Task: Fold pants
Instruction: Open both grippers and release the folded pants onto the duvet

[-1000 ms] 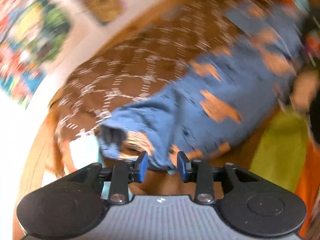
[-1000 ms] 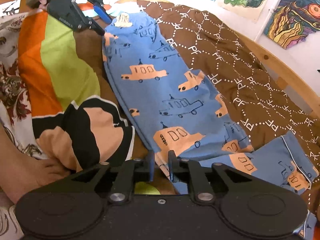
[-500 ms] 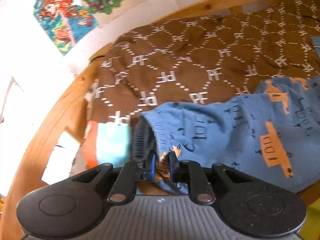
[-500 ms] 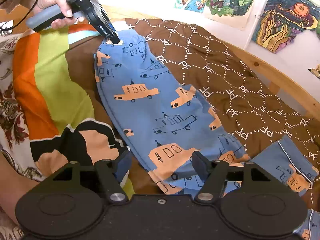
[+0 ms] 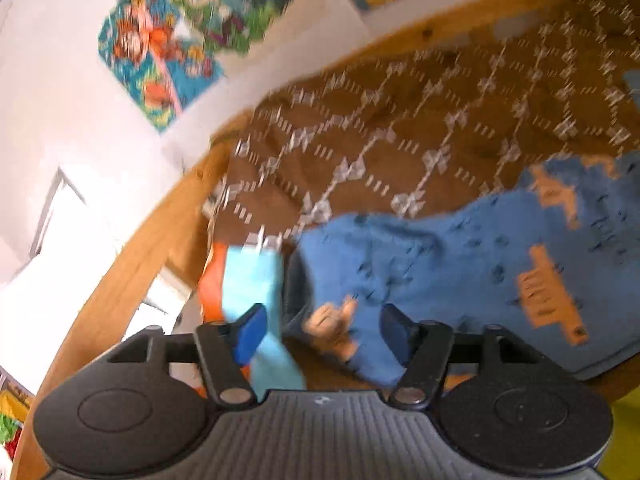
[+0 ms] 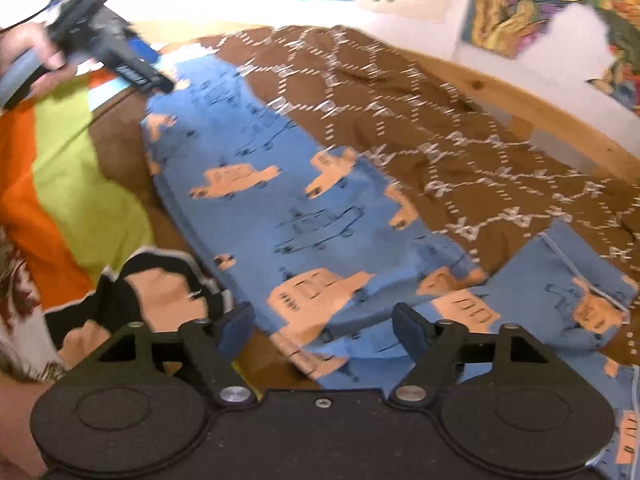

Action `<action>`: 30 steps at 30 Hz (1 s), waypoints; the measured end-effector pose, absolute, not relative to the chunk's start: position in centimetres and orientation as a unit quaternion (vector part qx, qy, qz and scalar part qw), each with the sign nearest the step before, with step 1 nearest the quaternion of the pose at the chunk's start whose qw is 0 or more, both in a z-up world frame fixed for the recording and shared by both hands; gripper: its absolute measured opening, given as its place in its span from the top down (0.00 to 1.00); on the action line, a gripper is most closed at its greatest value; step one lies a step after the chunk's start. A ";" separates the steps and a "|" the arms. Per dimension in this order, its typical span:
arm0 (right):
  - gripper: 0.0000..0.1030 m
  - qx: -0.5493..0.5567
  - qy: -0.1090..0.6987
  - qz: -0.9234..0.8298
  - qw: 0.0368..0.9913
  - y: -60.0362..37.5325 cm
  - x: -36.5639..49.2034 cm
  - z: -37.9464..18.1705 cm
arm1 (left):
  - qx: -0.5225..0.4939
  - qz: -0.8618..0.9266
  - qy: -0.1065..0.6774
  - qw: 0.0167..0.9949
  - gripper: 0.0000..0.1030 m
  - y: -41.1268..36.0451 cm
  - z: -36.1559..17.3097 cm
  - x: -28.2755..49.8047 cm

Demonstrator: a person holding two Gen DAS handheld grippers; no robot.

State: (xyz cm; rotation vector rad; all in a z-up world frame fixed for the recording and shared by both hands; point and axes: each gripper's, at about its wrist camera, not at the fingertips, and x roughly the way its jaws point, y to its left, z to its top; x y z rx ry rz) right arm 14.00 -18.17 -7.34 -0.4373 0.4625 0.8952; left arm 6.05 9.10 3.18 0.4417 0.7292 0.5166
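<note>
Blue pants point(image 6: 288, 208) with orange car prints lie lengthwise on a brown patterned bedspread point(image 6: 440, 128), folded leg on leg. In the left wrist view the waistband end point(image 5: 340, 280) lies just ahead of my left gripper point(image 5: 322, 330), which is open with nothing between its jaws. In the right wrist view my right gripper point(image 6: 324, 330) is open above the leg-cuff end. The left gripper also shows at the far waistband corner in the right wrist view point(image 6: 132, 68), held by a hand.
A second blue car-print garment point(image 6: 560, 300) lies right of the pants. A striped orange, green and black blanket point(image 6: 72, 184) covers the left side. A wooden bed frame point(image 6: 540, 108) and a wall with posters point(image 6: 520, 4) border the far side.
Both grippers have opened: the left let go of the waistband it was pinching, the right let go of the cuff end earlier and stays open. The pants lie flat.
</note>
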 end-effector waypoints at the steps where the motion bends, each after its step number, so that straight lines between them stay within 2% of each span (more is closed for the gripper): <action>1: 0.16 -0.206 0.221 0.416 0.858 -18.2 14.2 -7.3 | 0.210 0.236 0.340 0.886 0.18 8.3 3.2 6.2; 5: 0.16 -0.210 0.231 0.370 0.875 -19.3 15.2 -7.1 | 0.211 0.175 0.348 0.897 0.16 5.3 1.2 9.1; 10: 0.06 -0.136 0.254 0.293 0.912 -24.0 16.6 -6.4 | 0.259 0.092 0.314 0.909 0.16 1.8 -0.8 13.2; 14: 0.06 -0.095 0.264 0.257 0.925 -26.4 17.8 -6.5 | 0.227 0.053 0.307 0.923 0.16 2.2 0.0 18.0; 20: 0.06 -0.096 0.268 0.231 0.930 -26.0 21.2 -5.9 | 0.212 -0.007 0.363 0.907 0.19 4.0 -0.6 24.2; 21: 0.06 -0.090 0.266 0.231 0.931 -25.9 21.9 -5.6 | 0.214 -0.017 0.379 0.900 0.28 4.1 -1.1 24.9; 22: 0.06 -0.083 0.262 0.234 0.932 -25.9 22.7 -5.3 | 0.212 -0.022 0.392 0.895 0.43 4.3 -1.5 25.2; 25: 0.12 -0.068 0.257 0.251 0.931 -25.1 25.3 -4.2 | 0.192 -0.041 0.429 0.882 0.70 5.2 -2.2 26.2; 26: 0.13 -0.065 0.257 0.256 0.930 -24.8 26.0 -3.8 | 0.182 -0.050 0.435 0.880 0.74 5.5 -2.3 26.3; 27: 0.15 -0.062 0.257 0.259 0.929 -24.3 26.7 -3.5 | 0.174 -0.060 0.441 0.878 0.87 5.7 -2.2 26.4; 30: 0.16 -0.049 0.258 0.272 0.926 -22.9 28.3 -2.8 | 0.169 -0.067 0.444 0.878 0.93 5.8 -1.8 26.4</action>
